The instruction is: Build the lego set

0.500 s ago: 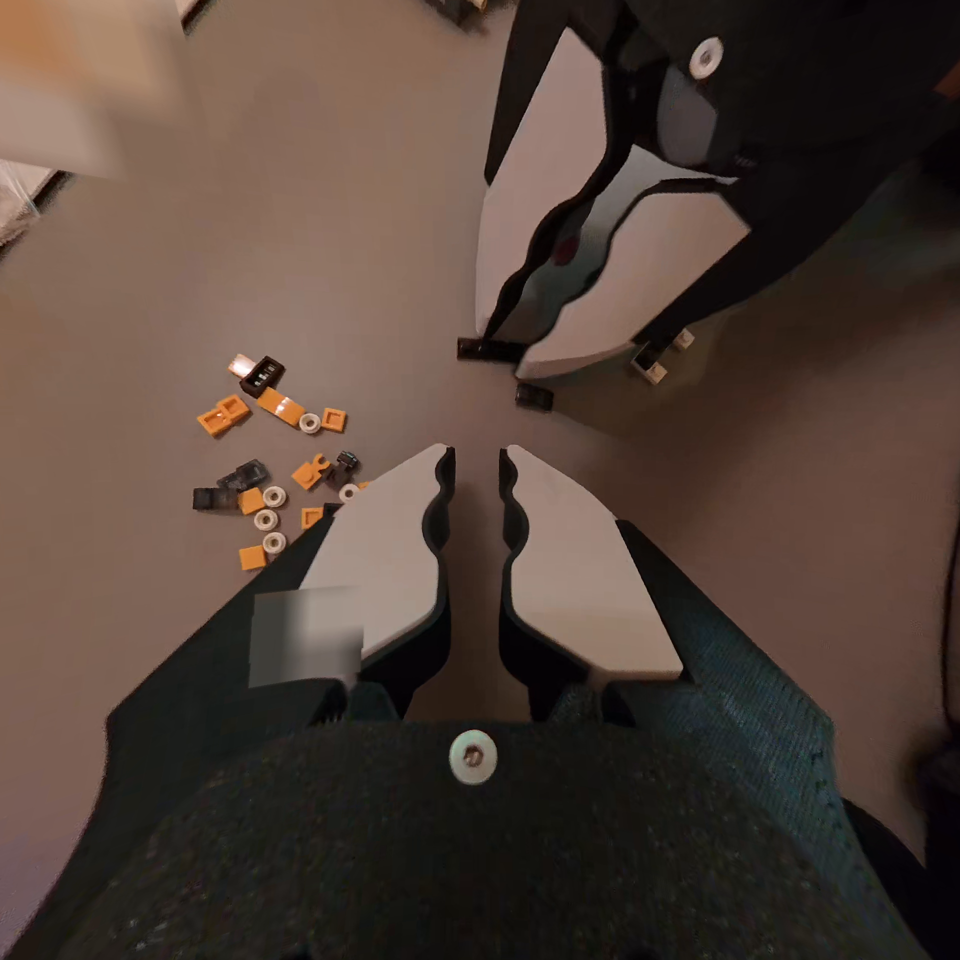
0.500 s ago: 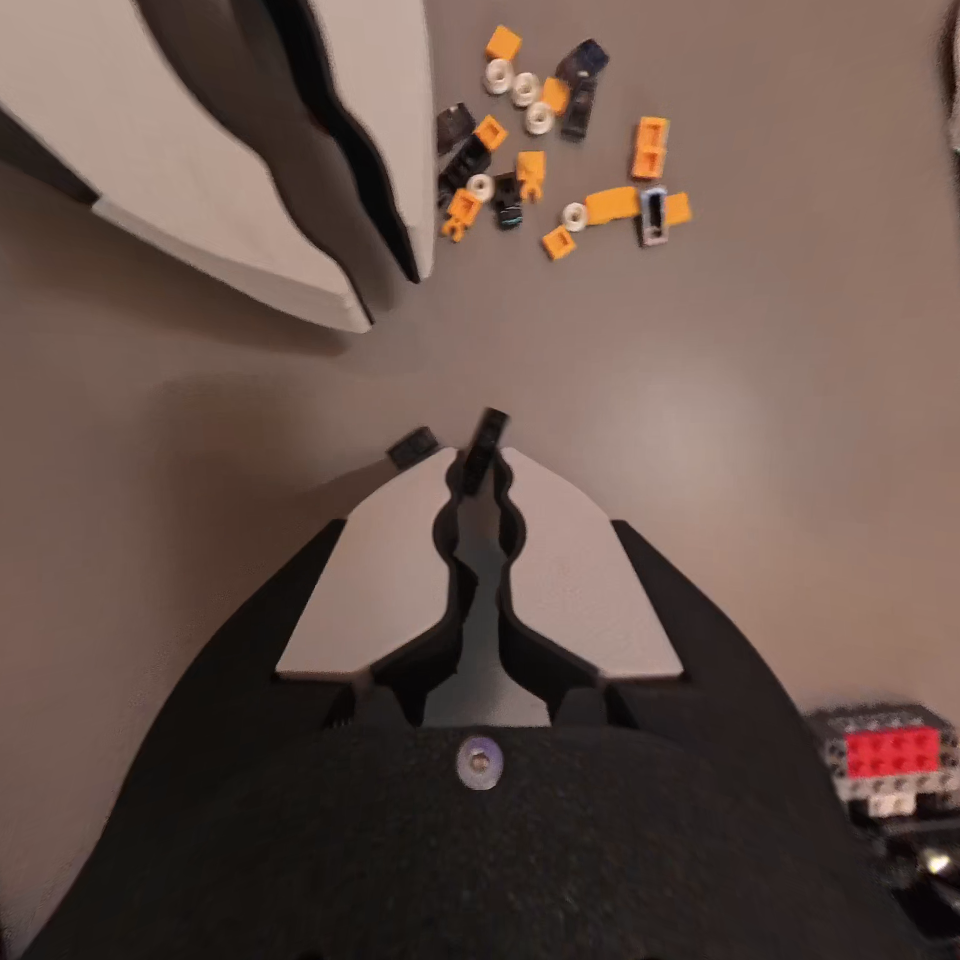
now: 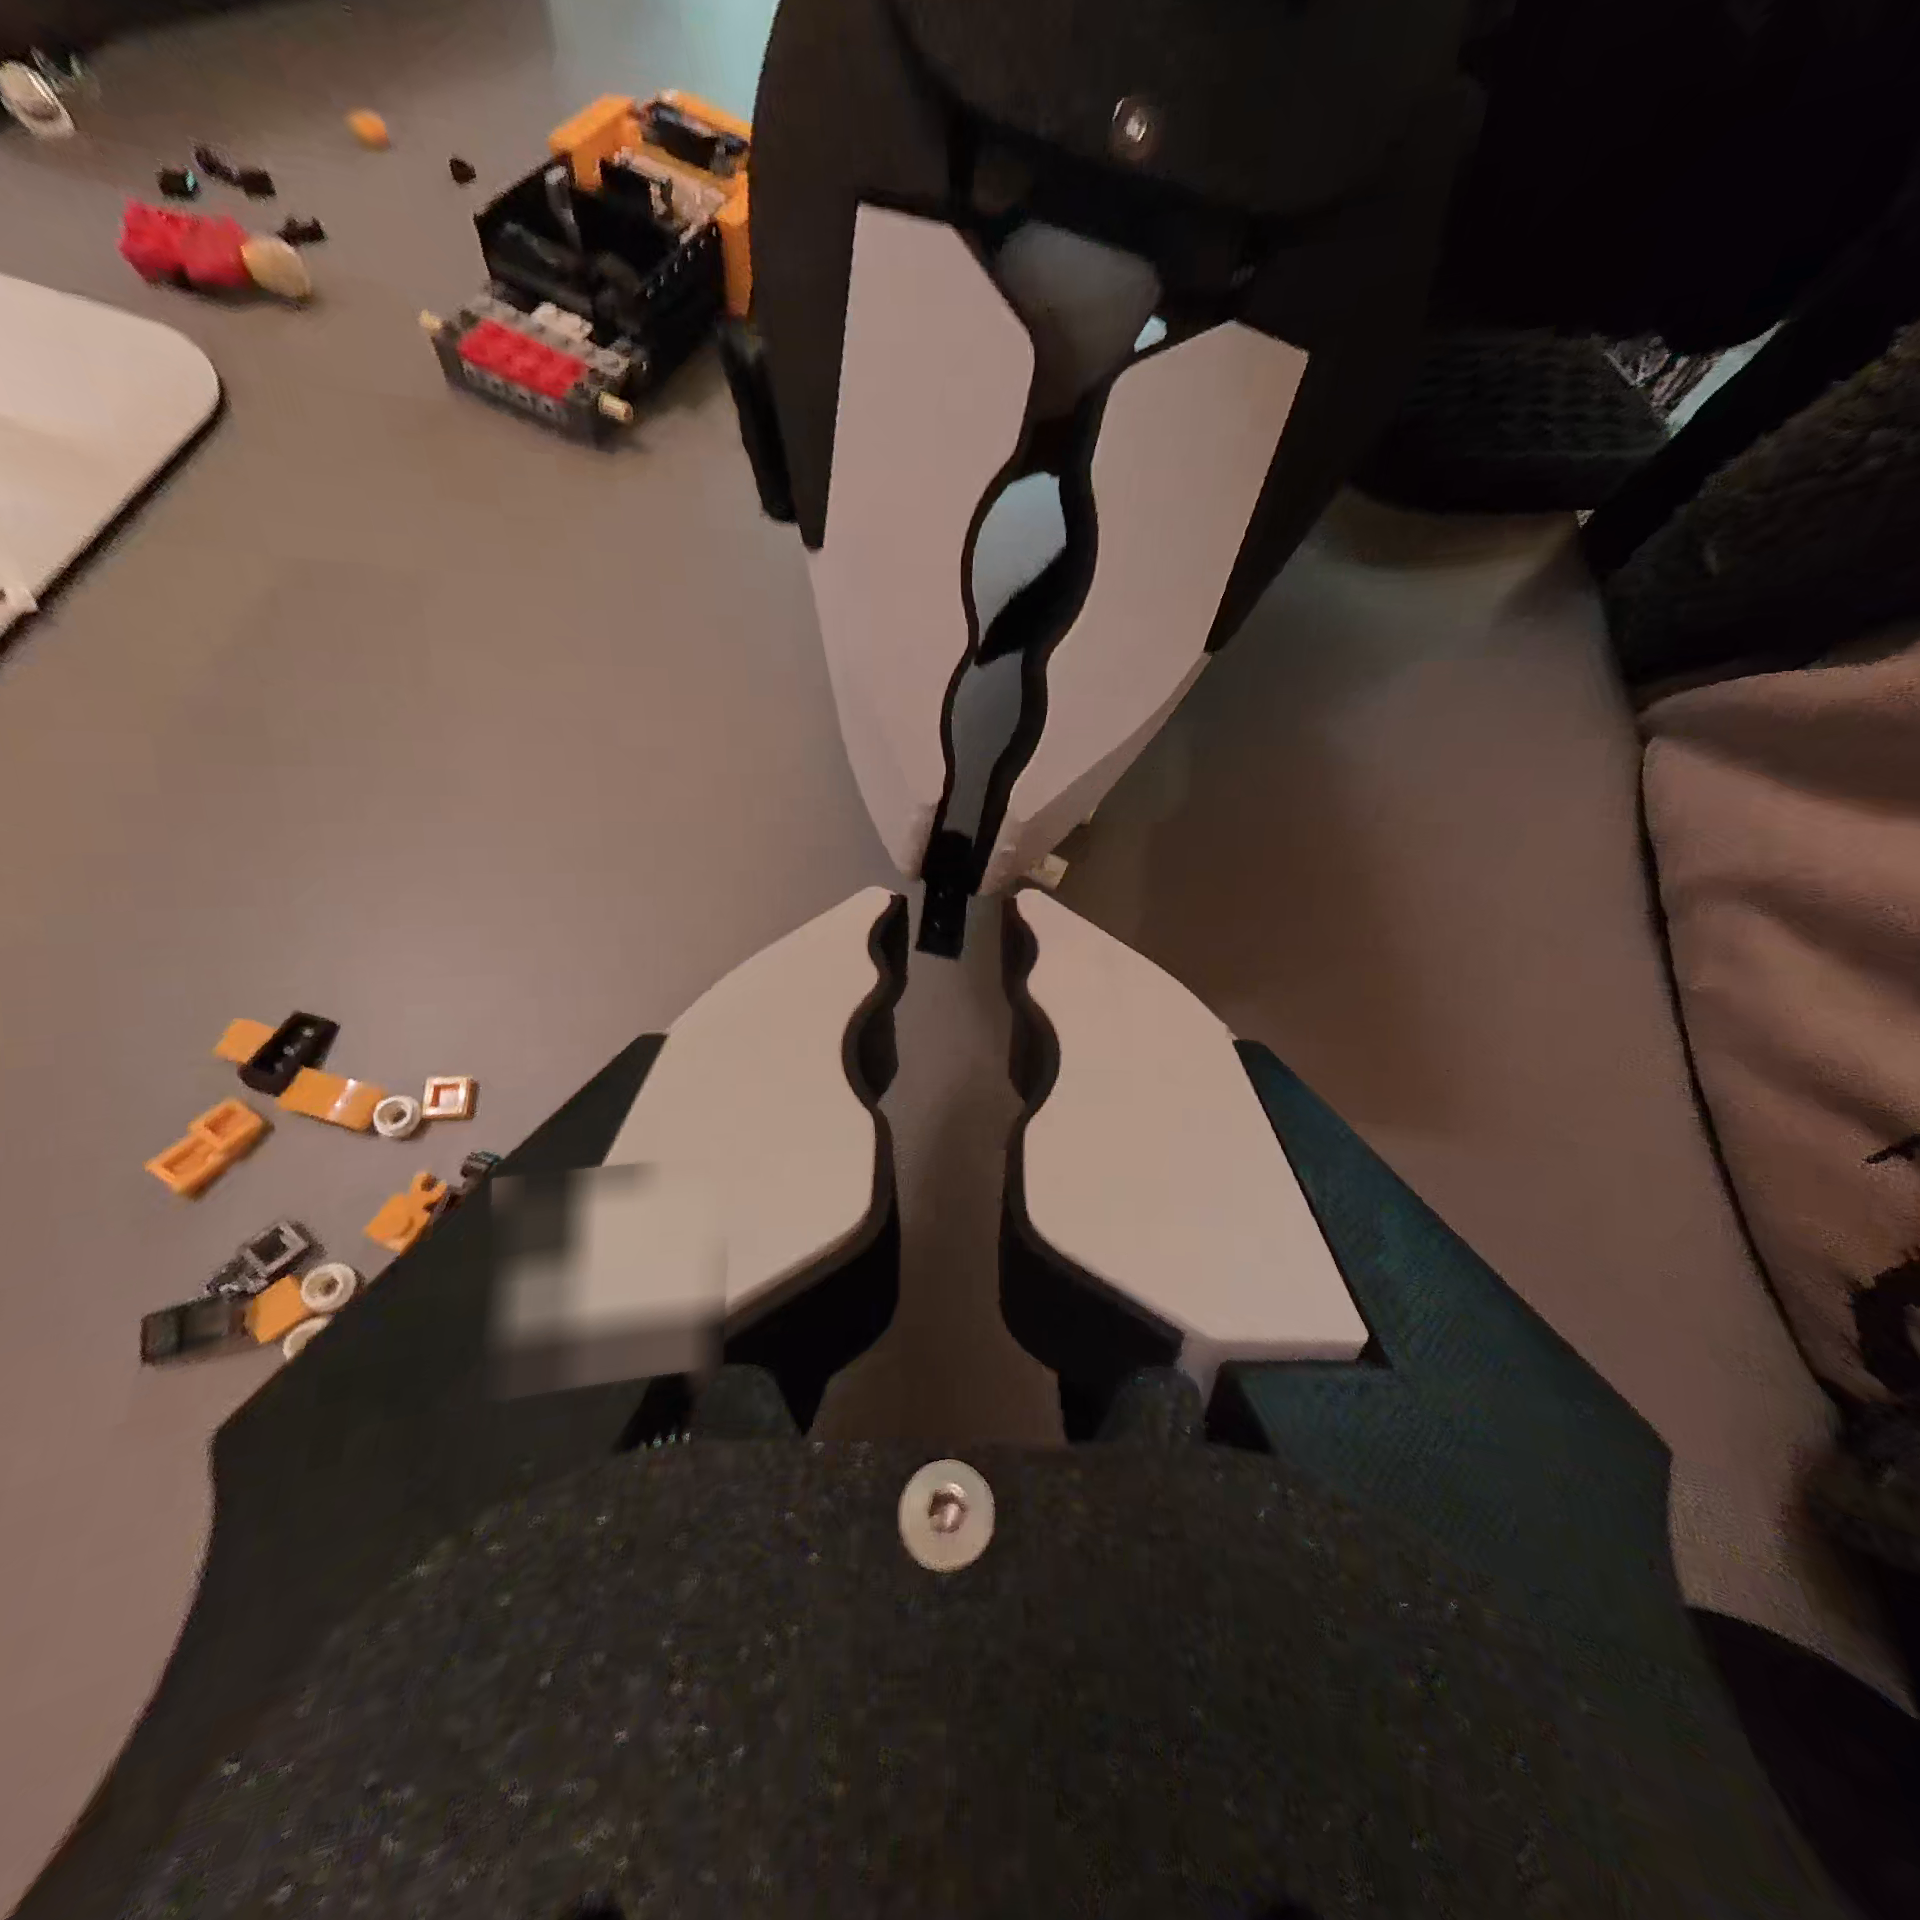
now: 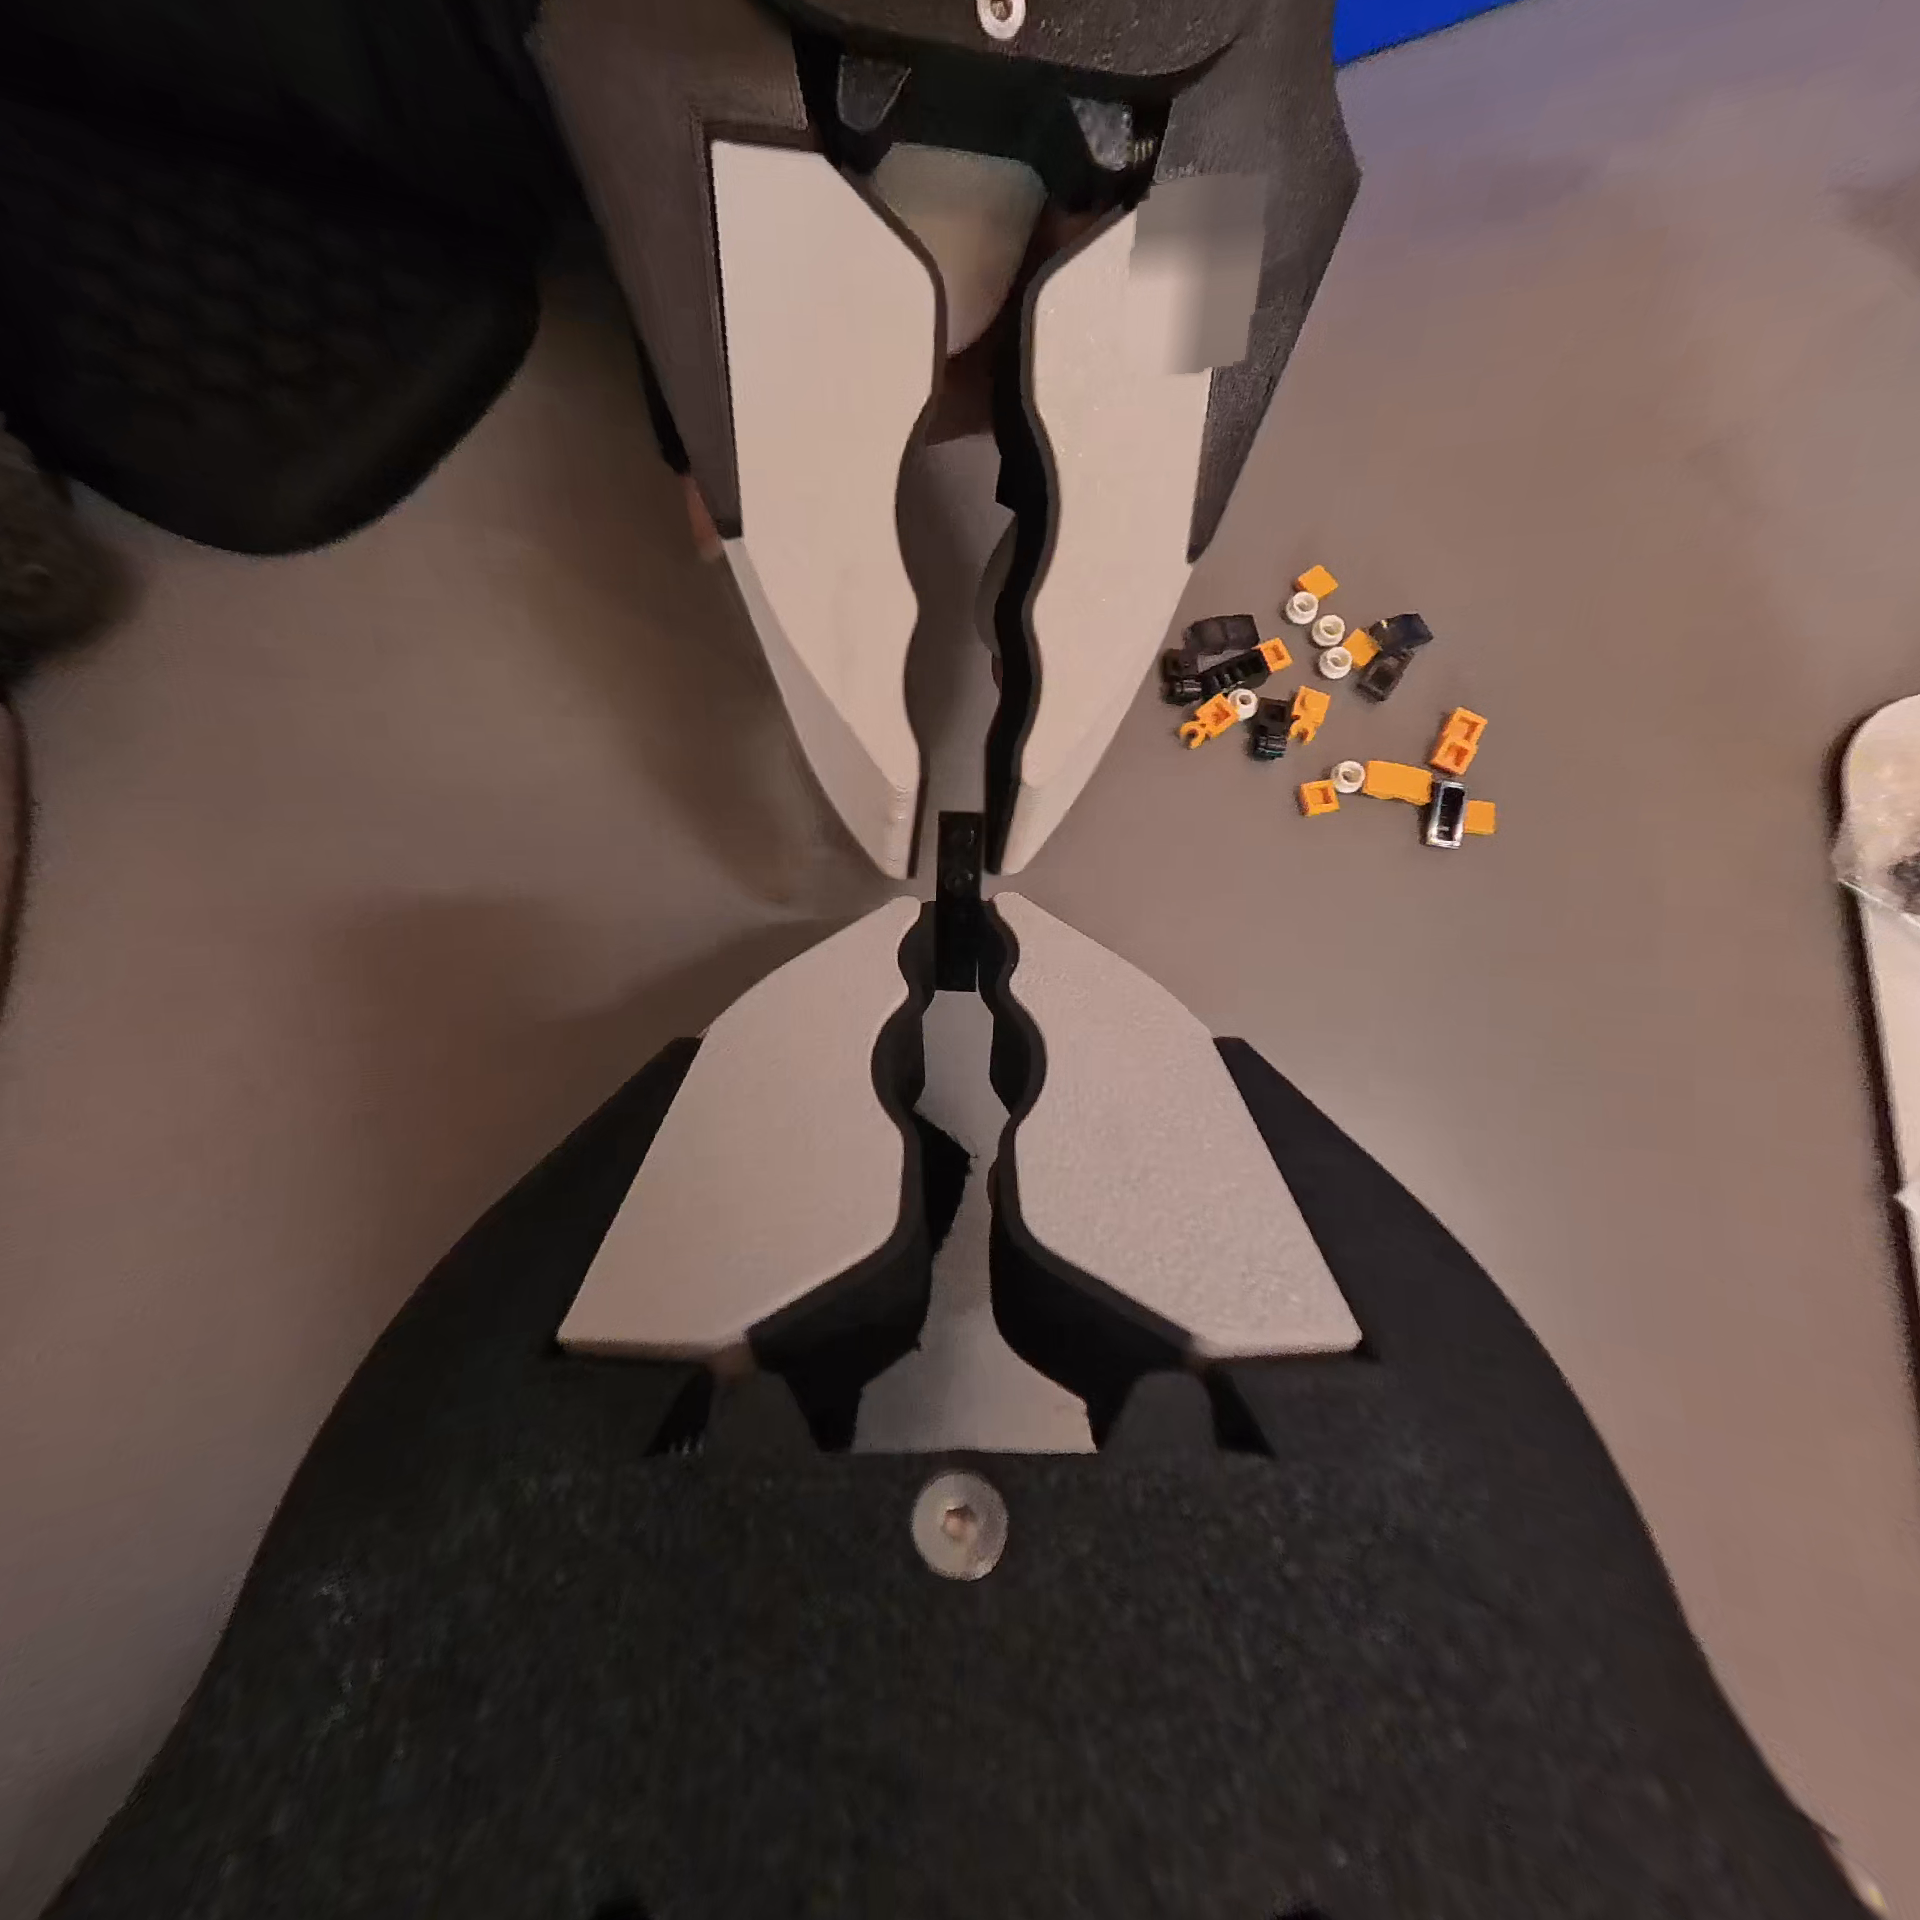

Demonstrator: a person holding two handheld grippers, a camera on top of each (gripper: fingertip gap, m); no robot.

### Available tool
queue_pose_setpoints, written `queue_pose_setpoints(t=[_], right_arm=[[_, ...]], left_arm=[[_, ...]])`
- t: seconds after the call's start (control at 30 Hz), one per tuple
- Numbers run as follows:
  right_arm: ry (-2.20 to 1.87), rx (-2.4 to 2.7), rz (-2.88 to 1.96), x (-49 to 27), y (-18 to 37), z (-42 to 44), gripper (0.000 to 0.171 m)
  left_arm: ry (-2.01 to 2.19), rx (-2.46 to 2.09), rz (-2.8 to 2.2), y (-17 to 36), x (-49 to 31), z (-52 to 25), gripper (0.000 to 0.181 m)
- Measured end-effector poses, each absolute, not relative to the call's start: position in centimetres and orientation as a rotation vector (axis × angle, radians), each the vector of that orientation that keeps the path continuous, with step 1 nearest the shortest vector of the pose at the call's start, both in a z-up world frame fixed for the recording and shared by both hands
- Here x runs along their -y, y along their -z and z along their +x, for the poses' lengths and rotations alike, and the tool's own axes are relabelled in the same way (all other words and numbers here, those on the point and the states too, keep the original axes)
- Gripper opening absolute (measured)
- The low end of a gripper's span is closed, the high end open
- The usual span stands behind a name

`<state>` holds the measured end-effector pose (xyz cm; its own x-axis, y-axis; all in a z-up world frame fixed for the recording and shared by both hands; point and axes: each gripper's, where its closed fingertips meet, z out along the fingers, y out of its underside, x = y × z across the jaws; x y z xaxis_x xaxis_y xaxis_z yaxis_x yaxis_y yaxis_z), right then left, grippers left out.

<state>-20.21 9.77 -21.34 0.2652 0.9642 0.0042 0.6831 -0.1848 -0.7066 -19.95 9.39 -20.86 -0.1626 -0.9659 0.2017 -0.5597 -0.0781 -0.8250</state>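
Grey tabletop (image 3: 416, 727). We see the right gripper (image 4: 958, 914) clamped on a black plate (image 4: 957, 904), tip to tip with the left gripper (image 3: 945, 909), jaws apart. Only the left view shows the half-built vehicle (image 3: 603, 270).

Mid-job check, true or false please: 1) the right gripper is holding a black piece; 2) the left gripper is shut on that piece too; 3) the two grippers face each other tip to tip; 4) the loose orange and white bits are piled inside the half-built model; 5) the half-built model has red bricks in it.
1) True. The right gripper is shut on the black piece.
2) False. The left gripper is open, with the piece's free end reaching in between its tips.
3) True.
4) False. The loose pieces lie scattered on the grey table, apart from the half-built model.
5) True.
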Motion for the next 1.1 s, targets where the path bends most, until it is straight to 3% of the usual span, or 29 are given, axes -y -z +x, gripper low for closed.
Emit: queue_pose_setpoints(t=[0.07,0.23,0.4,0.53,0.87,1.1], right_arm=[[-0.635,1.471,-1.941,-9.6,21.2,-20.3,0.007],[-0.731,1.408,-1.926,-9.4,20.6,-20.6,0.007],[-0.751,1.365,-1.934,-9.7,20.6,-20.6,0.008],[-0.581,1.301,-2.126,-10.8,22.6,-18.6,0.024],[-0.337,1.097,-2.414,-11.3,25.9,-19.1,0.021],[-0.320,1.101,-2.417,-11.6,26.3,-19.6,0.008]], left_arm=[[1.135,-1.747,-1.637,20.8,-9.3,-20.0,0.008],[1.094,-1.770,-1.600,20.5,-9.2,-20.1,0.013],[1.092,-1.766,-1.611,20.6,-9.3,-20.2,0.008],[1.038,-1.699,-1.748,21.4,-11.3,-21.4,0.008],[0.864,-1.657,-1.800,23.8,-12.4,-22.8,0.008],[0.739,-1.686,-1.700,24.1,-12.5,-22.5,0.008]])
